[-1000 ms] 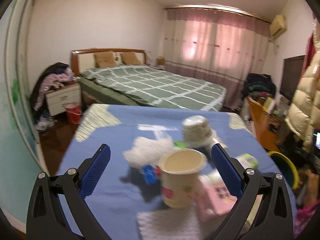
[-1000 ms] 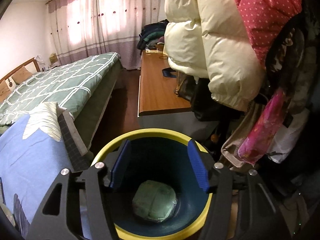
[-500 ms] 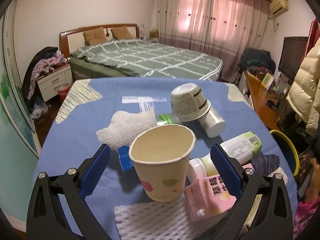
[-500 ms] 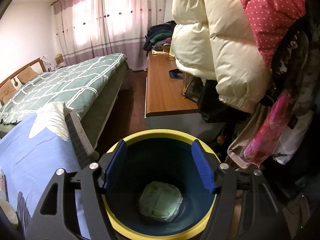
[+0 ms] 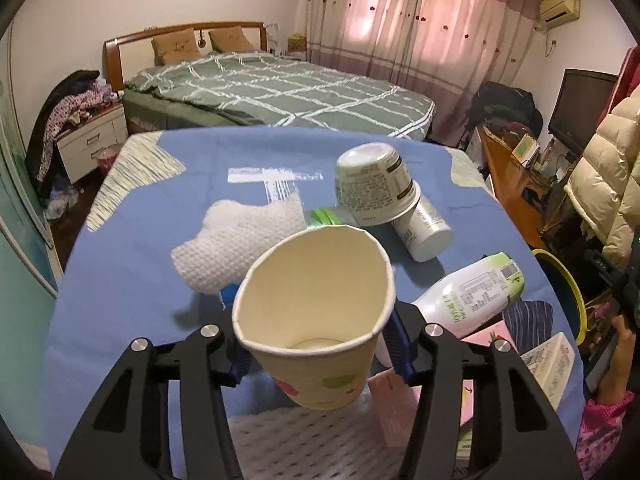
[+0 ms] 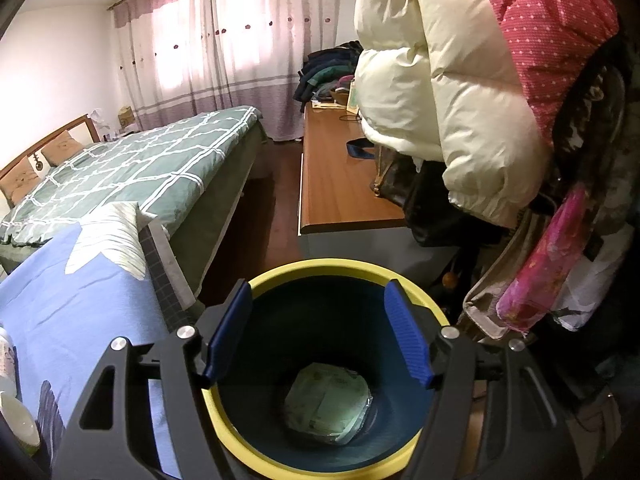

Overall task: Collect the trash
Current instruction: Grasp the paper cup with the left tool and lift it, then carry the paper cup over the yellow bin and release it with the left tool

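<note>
A: With its rim bowed oval between the blue pads, the paper cup (image 5: 316,316) sits clamped in the left tool (image 5: 316,340), lifted just above the blue tabletop (image 5: 120,272).

B: How will it handle?

A: Light, thin-walled, likely easy to crush; a mid-wall hold looks safest. Its printed marks are too blurred to read.

B: And nearby?

A: A white bottle (image 5: 468,296), a yogurt tub (image 5: 374,188), a paper towel (image 5: 240,240); their label text is illegible.

B: The other side?

A: The right tool (image 6: 320,332) hangs empty, pads wide apart, over the yellow-rimmed bin (image 6: 400,458) holding one wrapper (image 6: 326,404).
</note>
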{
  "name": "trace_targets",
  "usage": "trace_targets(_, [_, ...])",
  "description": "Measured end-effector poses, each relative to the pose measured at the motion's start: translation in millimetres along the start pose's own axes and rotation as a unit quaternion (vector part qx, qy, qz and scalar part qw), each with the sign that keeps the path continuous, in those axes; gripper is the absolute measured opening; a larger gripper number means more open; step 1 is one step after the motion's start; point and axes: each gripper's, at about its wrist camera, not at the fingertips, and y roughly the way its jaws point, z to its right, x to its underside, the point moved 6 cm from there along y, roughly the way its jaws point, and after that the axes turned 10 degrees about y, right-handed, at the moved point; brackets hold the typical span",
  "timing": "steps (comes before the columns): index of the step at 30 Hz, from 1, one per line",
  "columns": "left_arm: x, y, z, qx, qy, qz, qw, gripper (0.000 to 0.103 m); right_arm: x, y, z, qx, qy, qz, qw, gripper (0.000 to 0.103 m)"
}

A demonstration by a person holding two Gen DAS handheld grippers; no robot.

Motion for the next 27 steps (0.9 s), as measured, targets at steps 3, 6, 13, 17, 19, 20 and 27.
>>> trace_targets(3, [-6,-15,2,-0.008,0.009,0.014,0.9998,0.054,0,0,-1,-0.003,-0.001,0.0,1.0,0.066])
trace_targets(6, [-14,-34,7,-0.017,0.016,0.028,0.9993,0.054,1,-1,-2,-0.006,-0.003,0.0,1.0,0.066])
trace_targets(13, [-28,-75,44,0.001,0.035,0.054,0.9979,0.054,0,-20,-6,-0.03,-0.043,-0.002,0.999,0.074])
trace_targets(17, [-37,-91,82,0.022,0.054,0.069,0.9959,0.054,3,-38,9,-0.035,-0.066,0.003,0.997,0.074])
trace_targets(19, [-41,-95,113,0.043,0.071,0.075,0.9937,0.054,5,-45,23,-0.036,-0.071,0.004,0.997,0.075])
trace_targets(20, [-43,-95,127,0.052,0.078,0.077,0.9926,0.054,6,-48,31,-0.035,-0.071,0.004,0.997,0.075])
trace_targets(27, [-54,-70,239,0.13,0.125,0.056,0.982,0.054,0,-70,86,-0.038,-0.051,0.019,0.998,0.078])
